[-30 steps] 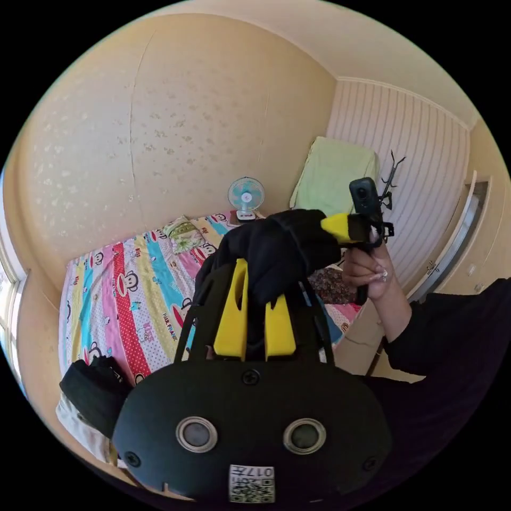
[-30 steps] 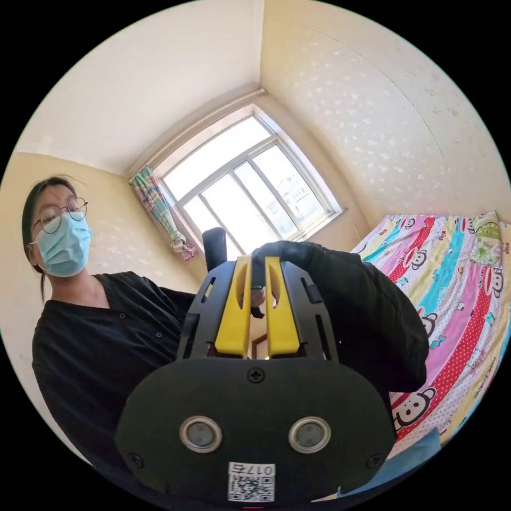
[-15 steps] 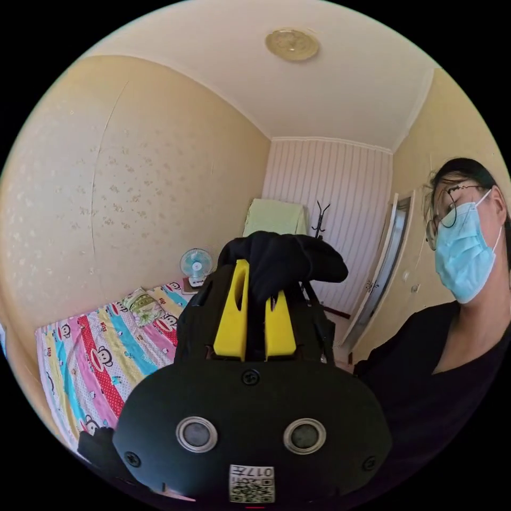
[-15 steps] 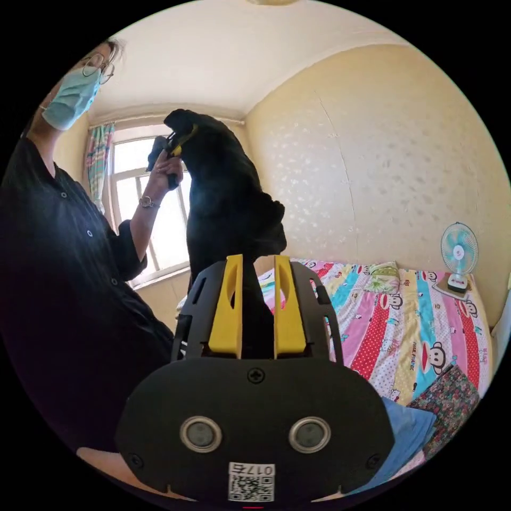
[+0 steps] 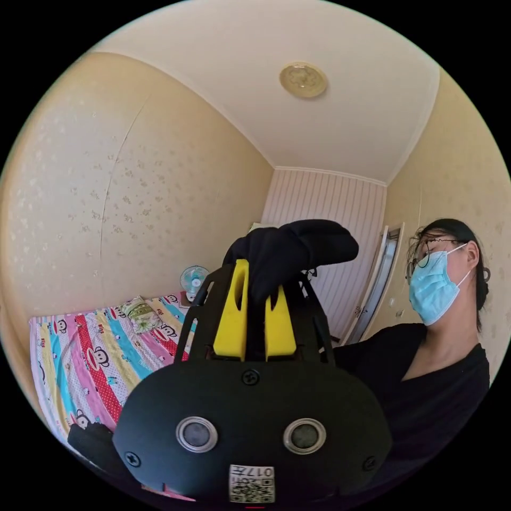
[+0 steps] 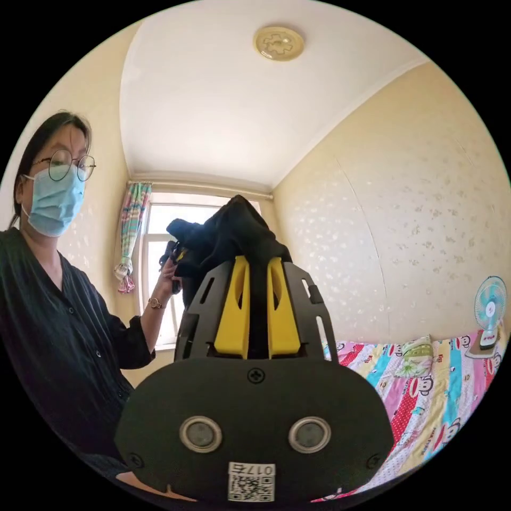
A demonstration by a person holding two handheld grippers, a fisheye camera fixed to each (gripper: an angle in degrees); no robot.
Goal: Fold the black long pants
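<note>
Left gripper [image 5: 255, 287] is clamped down on a bunched wad of the black pants [image 5: 290, 250], yellow jaws pinching the cloth between them. Right gripper [image 6: 257, 277] is doing the same, jaws closed on a fold of the same fabric that humps up over its tips.

Compared with half a second ago, the right one has come up closer to the left: back then the pants hung as a long drape between a high left grip and a low right one, now in the right gripper view the left gripper [image 6: 178, 255] sits just beside mine with the cloth bunched between. A second ago both views looked down more at the bed, now it's mostly ceiling. I'd guess I'm raising the pants off the bed to shake them out or find the waistband, so folding proper hasn't started.

Fabric looks soft, thick and matte, lumpy rather than flat. Below, the striped cartoon bedsheet [image 5: 90, 351] lies smooth.
</note>
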